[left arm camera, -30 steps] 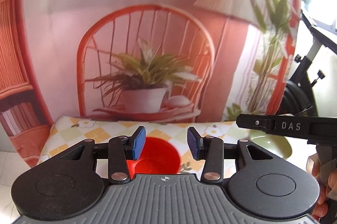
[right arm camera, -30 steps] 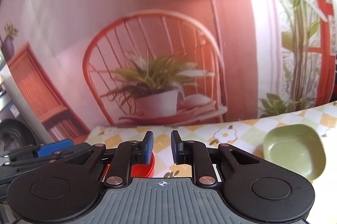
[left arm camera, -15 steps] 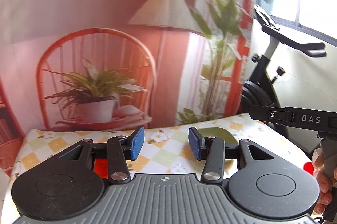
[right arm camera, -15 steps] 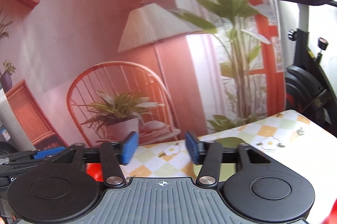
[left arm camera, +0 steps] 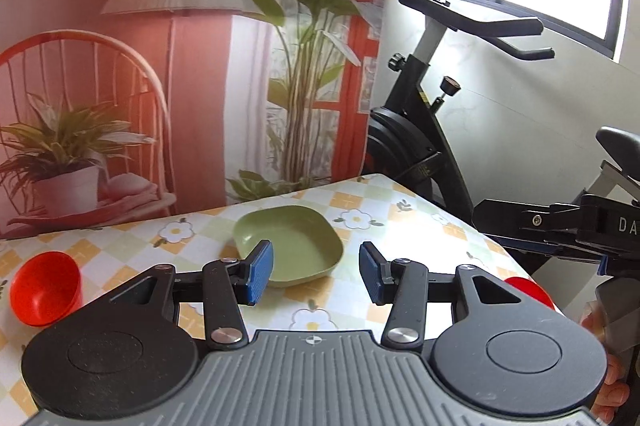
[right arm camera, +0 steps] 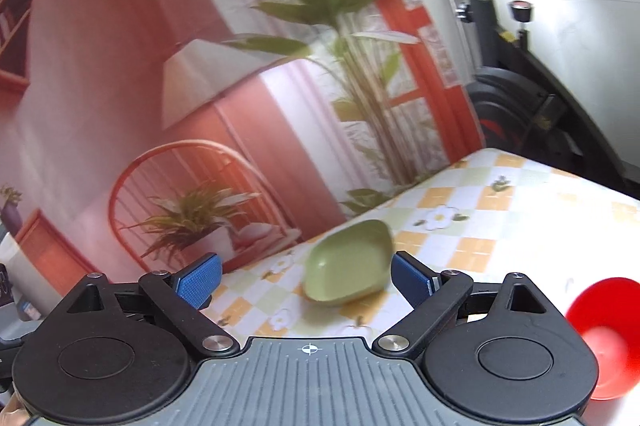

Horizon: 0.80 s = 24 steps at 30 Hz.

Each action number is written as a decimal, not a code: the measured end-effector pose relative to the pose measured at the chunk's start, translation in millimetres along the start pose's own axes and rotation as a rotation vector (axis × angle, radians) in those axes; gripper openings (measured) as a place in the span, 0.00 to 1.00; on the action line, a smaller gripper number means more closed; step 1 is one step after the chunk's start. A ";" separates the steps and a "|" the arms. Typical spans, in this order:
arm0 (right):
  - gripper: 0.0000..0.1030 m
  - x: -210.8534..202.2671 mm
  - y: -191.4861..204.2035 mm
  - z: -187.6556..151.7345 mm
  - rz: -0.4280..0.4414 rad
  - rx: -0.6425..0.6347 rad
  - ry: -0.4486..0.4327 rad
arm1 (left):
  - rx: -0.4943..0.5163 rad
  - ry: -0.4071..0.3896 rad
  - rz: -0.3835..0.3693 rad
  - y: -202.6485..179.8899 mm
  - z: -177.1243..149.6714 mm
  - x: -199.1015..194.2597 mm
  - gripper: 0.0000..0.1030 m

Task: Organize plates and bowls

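Both views swung right since 0.5 s ago; green dish (left arm camera: pixel 289 246) now centre frame. "DA" on right gripper (right arm camera: pixel 306 280), frame right. Left gripper (left arm camera: pixel 316 272) & right jaws wide, empty. Table edge (left arm camera: pixel 460 222) right.

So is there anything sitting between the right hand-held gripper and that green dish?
Nothing visible. The right hand-held gripper is open and the green dish lies just past its fingertips, with only bare checked tablecloth between them. One red bowl sits off to the right, out of the path.

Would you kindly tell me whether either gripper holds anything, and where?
Nothing is held: the left gripper and right gripper are open, short of the green square plastic dish.
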State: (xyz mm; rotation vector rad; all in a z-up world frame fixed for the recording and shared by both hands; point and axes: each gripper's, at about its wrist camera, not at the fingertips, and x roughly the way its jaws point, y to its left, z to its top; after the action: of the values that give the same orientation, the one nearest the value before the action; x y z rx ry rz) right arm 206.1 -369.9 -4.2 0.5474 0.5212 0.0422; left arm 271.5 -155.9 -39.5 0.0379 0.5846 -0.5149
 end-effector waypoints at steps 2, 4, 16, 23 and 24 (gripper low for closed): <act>0.88 -7.6 -14.3 -0.7 -0.037 0.005 -0.012 | 0.006 0.018 -0.024 -11.7 -5.0 8.9 0.48; 0.88 -15.3 -28.8 -3.1 -0.099 -0.007 -0.030 | 0.008 0.036 -0.047 -22.0 -9.6 18.1 0.48; 0.88 -40.7 -105.0 -25.1 -0.477 -0.167 -0.098 | 0.077 0.145 -0.190 -92.8 -38.6 78.1 0.48; 0.83 -43.7 -158.3 -37.3 -0.597 -0.076 -0.064 | 0.138 0.220 -0.292 -127.4 -54.4 111.2 0.48; 0.80 -42.8 -165.9 -40.5 -0.605 -0.061 -0.054 | 0.147 0.225 -0.297 -133.2 -57.1 114.7 0.48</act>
State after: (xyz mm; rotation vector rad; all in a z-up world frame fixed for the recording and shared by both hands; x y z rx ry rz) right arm 133.1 -499.7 -98.0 0.3127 0.6132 -0.5299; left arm 260.2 -314.2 -134.3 0.1517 0.7766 -0.8496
